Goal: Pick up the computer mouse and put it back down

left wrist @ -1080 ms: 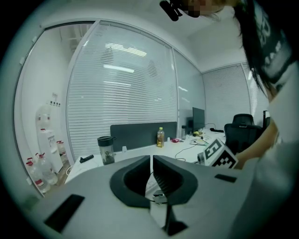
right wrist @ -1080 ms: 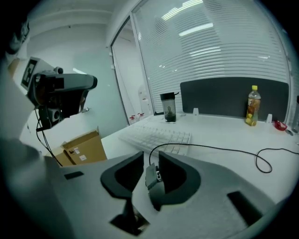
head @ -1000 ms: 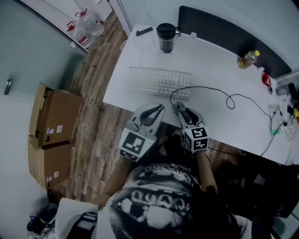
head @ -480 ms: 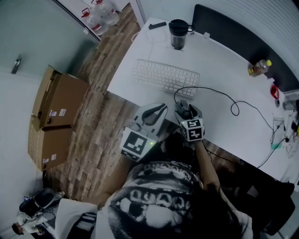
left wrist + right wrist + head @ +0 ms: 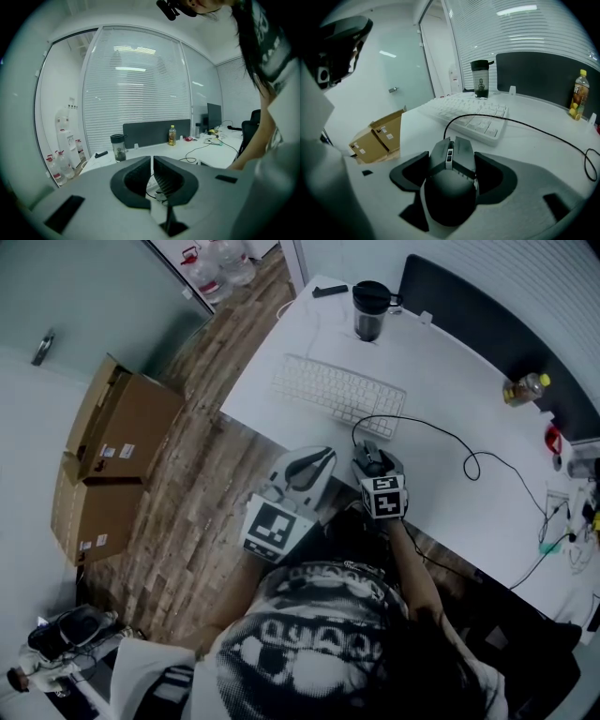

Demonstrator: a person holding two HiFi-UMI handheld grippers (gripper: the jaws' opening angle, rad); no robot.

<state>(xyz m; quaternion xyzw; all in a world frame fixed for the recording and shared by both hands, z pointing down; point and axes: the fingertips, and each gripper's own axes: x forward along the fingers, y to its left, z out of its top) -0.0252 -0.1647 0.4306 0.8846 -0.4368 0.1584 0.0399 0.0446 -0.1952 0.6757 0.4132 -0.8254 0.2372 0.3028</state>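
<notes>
Between the fingers [image 5: 408,172] of the right gripper [image 5: 452,161], spread wide and closing, the computer mouse [image 5: 450,187] sits on the white worktop [image 5: 534,140], its cable [image 5: 511,123] curving past the keyboard [image 5: 468,115]. The left gripper [image 5: 153,164], fingers nearly pressed together and empty, is held alongside.

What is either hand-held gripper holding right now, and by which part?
Nothing gripped. The computer mouse sits between the right hand-held gripper's closing jaws, pads beside its sides, not pressing; the left hand-held gripper is empty.
</notes>
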